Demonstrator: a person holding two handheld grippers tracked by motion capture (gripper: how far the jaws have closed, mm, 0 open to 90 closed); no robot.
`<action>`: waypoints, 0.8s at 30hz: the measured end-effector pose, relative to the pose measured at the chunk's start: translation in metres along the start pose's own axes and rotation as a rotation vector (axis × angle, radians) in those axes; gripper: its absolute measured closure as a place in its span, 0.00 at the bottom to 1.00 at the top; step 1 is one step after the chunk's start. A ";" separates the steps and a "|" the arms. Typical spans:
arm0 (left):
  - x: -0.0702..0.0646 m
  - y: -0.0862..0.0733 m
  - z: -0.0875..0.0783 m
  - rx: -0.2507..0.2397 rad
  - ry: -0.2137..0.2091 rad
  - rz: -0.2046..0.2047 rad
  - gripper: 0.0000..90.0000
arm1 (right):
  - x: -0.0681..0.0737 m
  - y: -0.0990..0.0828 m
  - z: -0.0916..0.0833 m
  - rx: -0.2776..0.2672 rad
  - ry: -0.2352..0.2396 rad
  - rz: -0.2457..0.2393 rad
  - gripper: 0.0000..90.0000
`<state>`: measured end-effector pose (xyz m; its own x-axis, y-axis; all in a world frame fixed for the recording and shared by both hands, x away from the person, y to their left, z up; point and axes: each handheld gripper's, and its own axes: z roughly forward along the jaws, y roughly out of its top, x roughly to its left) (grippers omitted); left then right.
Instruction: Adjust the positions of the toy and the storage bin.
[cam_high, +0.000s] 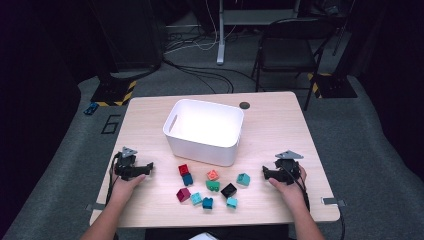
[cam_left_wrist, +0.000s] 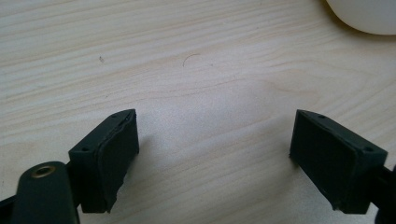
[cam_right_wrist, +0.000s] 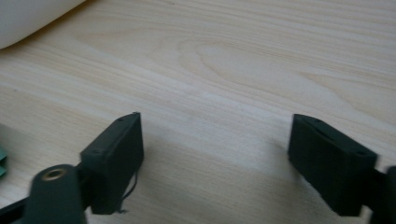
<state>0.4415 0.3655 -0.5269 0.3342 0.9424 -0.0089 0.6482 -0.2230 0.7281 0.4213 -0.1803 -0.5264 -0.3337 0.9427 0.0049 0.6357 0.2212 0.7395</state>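
Both the left gripper (cam_high: 148, 167) and right gripper (cam_high: 265, 173) are held with fingers wide and empty. The blocks (cam_high: 210, 187) lie between them, before the white bin (cam_high: 200, 147). 1 block is best approached squarely, then pinched across flat sides.

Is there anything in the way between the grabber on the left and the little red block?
Nothing visible blocks it. The left hand-held gripper sits open on the table, and only bare wood lies between it and the red block. The white bin stands farther back, off that path.
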 end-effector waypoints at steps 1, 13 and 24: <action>-0.001 0.001 0.000 -0.001 0.003 -0.004 0.20 | 0.002 0.001 -0.001 0.001 0.001 -0.006 0.26; -0.002 0.022 -0.015 0.040 -0.064 -0.034 0.34 | 0.013 0.012 -0.015 0.026 0.027 -0.009 0.40; -0.012 0.046 -0.033 0.004 -0.124 -0.023 0.37 | 0.021 0.026 -0.028 0.047 0.010 -0.017 0.47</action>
<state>0.4452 0.3519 -0.4708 0.4016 0.9091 -0.1105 0.6593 -0.2032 0.7239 0.4115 -0.1614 -0.4883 -0.3520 0.9360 -0.0007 0.6614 0.2493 0.7074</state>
